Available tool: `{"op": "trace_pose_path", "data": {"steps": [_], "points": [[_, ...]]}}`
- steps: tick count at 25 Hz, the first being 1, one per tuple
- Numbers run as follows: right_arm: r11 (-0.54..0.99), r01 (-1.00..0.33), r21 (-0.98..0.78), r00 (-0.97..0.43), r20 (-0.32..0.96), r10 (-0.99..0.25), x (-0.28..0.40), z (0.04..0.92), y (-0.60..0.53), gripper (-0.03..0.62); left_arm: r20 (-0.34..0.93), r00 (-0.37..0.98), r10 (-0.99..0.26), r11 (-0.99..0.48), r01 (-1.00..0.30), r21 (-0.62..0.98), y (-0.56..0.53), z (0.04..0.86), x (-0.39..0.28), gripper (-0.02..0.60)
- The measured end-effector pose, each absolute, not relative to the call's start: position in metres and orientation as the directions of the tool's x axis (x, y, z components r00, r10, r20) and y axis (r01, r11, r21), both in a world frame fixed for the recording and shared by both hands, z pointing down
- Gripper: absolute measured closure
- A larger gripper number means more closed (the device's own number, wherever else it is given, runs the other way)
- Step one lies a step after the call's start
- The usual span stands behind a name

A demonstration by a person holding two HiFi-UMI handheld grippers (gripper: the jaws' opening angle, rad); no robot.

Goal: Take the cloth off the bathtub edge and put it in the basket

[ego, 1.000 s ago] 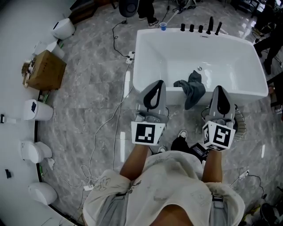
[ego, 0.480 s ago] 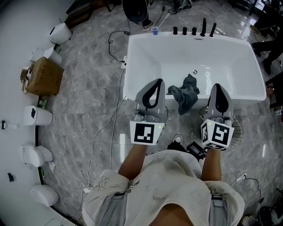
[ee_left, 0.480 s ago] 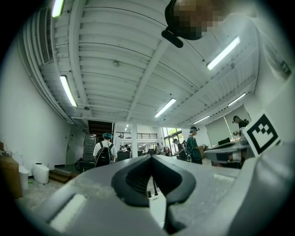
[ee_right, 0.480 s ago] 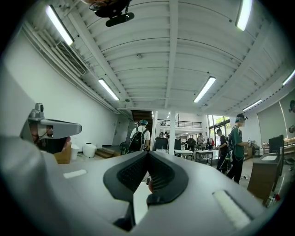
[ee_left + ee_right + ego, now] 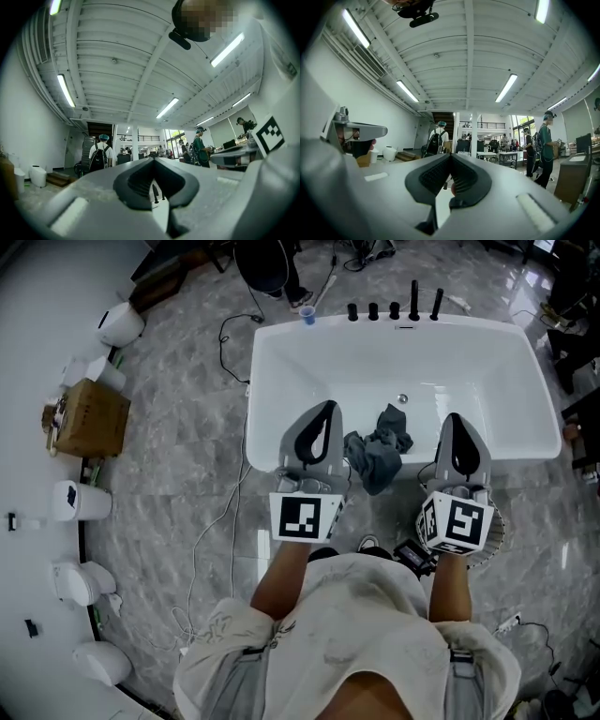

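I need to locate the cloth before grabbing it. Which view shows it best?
The head view: the dark cloth lies draped over the near edge of the bathtub, in plain sight. Both gripper views look outward, mostly at the ceiling; no cloth there.

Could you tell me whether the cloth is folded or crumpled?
Crumpled: the cloth lies bunched in uneven folds, draped over the tub rim.

Crumpled dark grey cloth (image 5: 377, 454) drapes over the near edge of the white bathtub (image 5: 319, 362).
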State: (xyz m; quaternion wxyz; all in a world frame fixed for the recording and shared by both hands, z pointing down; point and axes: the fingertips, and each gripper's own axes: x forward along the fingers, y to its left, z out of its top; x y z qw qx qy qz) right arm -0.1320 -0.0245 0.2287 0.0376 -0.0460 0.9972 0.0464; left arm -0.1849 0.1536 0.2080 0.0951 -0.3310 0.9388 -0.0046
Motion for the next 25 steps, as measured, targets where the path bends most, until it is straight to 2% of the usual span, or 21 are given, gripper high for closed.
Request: {"op": "trace_pose_path", "data": {"steps": [7,14,25], "points": [[0.991,-0.099,0.085,-0.994,-0.046,-0.096,-0.165,0.242,-0.039,0.591,-0.164,-0.758,-0.631,0.774,-0.629,-0.072,0.138,0.215,-0.217,0.581],[0.987,-0.114,0.110,-0.994,-0.009,-0.113,-0.217,0.256,-0.036,0.591,-0.138,-0.751,-0.646,0.762,-0.645,-0.059,0.136,0.233,-0.277,0.581],[0.993,-0.095,0.074,-0.988,0.119,-0.103,-0.284,0.312,-0.026,0.592,-0.067,-0.731,-0.679,0.734,-0.677,-0.053,0.132,0.285,-0.338,0.581]]}}
